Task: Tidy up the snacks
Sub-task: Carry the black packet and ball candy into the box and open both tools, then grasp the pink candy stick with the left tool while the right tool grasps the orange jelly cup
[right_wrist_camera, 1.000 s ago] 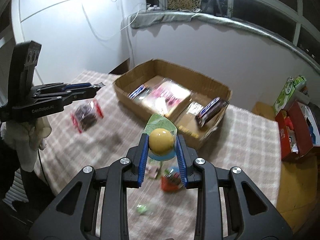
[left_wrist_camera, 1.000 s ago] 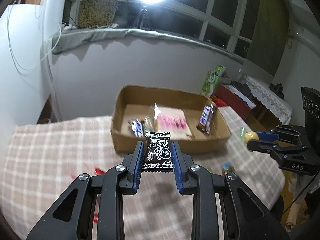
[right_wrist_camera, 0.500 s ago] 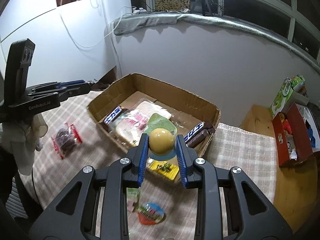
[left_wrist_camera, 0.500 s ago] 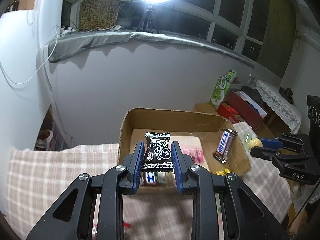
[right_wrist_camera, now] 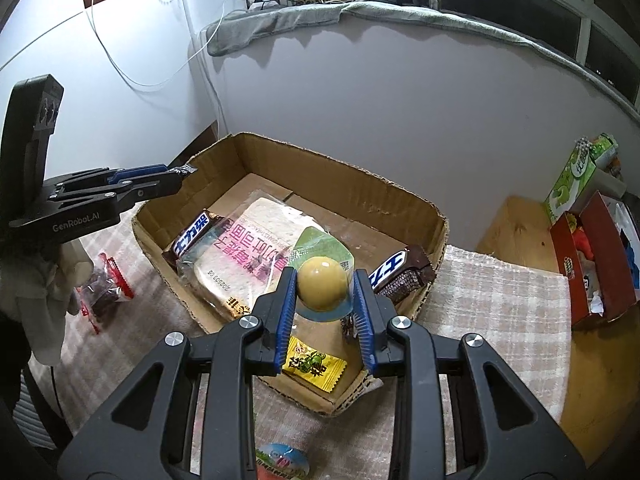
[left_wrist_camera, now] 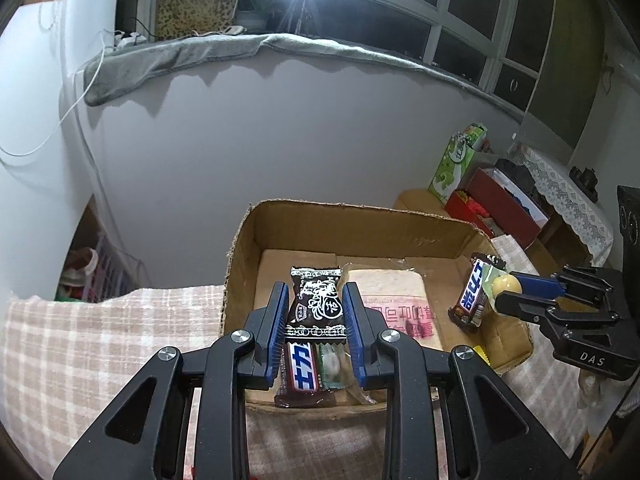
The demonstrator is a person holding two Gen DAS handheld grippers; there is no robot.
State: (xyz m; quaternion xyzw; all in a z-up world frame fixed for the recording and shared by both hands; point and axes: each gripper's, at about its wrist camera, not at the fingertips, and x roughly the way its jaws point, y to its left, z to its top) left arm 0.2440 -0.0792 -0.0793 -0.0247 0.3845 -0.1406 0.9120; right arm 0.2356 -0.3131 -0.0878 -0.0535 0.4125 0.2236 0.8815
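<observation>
Over the cardboard box, both grippers tilt downward, gripping snacks.

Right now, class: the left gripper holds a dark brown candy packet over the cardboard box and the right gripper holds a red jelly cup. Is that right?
Not quite. The jelly cup in the right gripper is yellow, not red, as the right wrist view shows. The rest stands: the left gripper holds a dark brown candy packet over the cardboard box.
</observation>
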